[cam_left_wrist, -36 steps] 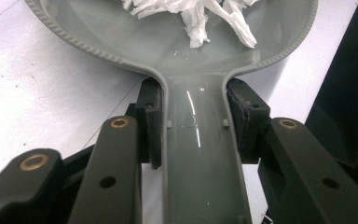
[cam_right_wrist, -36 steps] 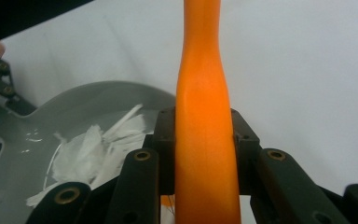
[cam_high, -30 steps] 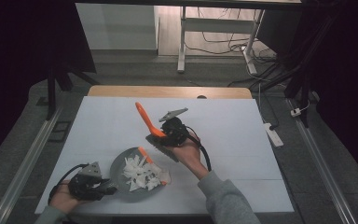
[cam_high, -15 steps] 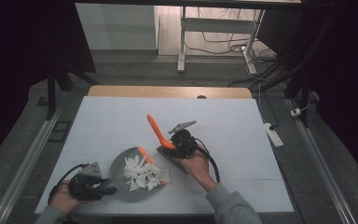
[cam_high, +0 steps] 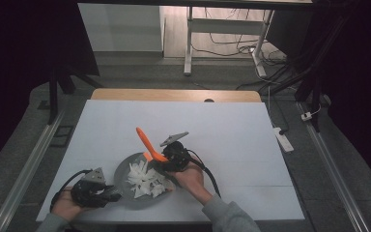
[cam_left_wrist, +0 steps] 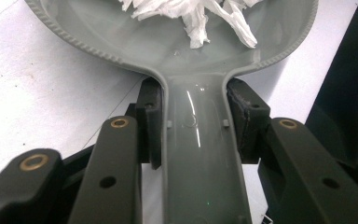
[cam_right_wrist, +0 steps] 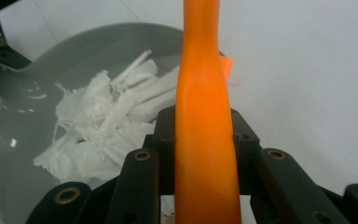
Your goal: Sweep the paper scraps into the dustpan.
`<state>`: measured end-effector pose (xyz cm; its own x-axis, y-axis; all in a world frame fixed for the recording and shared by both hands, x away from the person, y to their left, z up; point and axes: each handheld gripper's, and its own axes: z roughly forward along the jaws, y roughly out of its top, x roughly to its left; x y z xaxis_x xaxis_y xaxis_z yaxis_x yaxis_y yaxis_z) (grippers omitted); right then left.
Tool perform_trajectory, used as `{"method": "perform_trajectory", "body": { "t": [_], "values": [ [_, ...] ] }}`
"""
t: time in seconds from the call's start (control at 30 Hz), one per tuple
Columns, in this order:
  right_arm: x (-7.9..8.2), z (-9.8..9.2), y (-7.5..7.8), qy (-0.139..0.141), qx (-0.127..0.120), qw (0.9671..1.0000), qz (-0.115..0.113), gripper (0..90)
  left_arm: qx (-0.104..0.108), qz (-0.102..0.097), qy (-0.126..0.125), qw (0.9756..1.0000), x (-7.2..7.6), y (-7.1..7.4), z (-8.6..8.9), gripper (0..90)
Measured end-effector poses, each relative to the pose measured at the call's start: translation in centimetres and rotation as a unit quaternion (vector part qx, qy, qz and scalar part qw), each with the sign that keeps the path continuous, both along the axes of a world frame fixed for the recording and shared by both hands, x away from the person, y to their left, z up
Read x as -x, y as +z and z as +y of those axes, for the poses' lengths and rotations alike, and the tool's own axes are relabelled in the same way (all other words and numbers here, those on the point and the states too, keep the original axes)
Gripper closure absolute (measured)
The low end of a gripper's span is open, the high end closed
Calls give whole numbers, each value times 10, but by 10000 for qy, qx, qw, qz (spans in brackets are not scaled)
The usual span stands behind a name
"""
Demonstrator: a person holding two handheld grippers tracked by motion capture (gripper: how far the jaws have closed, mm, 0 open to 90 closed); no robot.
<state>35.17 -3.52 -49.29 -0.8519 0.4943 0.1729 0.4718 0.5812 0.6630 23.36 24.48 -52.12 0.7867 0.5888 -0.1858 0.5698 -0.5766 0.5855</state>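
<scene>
A grey dustpan (cam_high: 123,170) lies at the table's near left and holds a heap of white paper shreds (cam_high: 148,179). My left gripper (cam_high: 94,190) is shut on the dustpan's handle (cam_left_wrist: 198,154), with its pads (cam_left_wrist: 150,122) pressed on both sides. The shreds (cam_left_wrist: 193,14) lie in the pan just past the handle. My right gripper (cam_high: 172,157) is shut on a long orange tool (cam_high: 146,141) at the pan's far right rim. That tool's handle (cam_right_wrist: 205,112) stands between the jaws, beside the shreds (cam_right_wrist: 107,119) in the dustpan (cam_right_wrist: 37,74).
The white table top (cam_high: 232,130) stretches open behind and to the right of the pan. Its wooden far edge (cam_high: 174,94) and metal rails (cam_high: 24,174) bound the area. A white power strip (cam_high: 283,138) lies off the right side.
My right gripper has brought the orange tool from mid-table nearer and leftward to the dustpan's rim. The left gripper and dustpan have stayed still.
</scene>
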Motion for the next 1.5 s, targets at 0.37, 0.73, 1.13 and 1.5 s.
{"method": "perform_trajectory", "body": {
  "t": [0.37,0.73,1.13,1.5],
  "values": [
    [8,17,7,213,-559,9982,-20,706,-7,8,-8,10000,0,0,0,611],
    [-2,-14,29,-133,-732,9965,-388,706,-3,6,-7,10000,0,0,0,611],
    [-9,-55,29,-512,-665,9954,-454,706,82,-10,31,10000,0,-3,0,612],
    [-10,-88,27,-784,-688,9933,-492,706,164,-84,113,9998,1,-7,-1,612]
  ]
}}
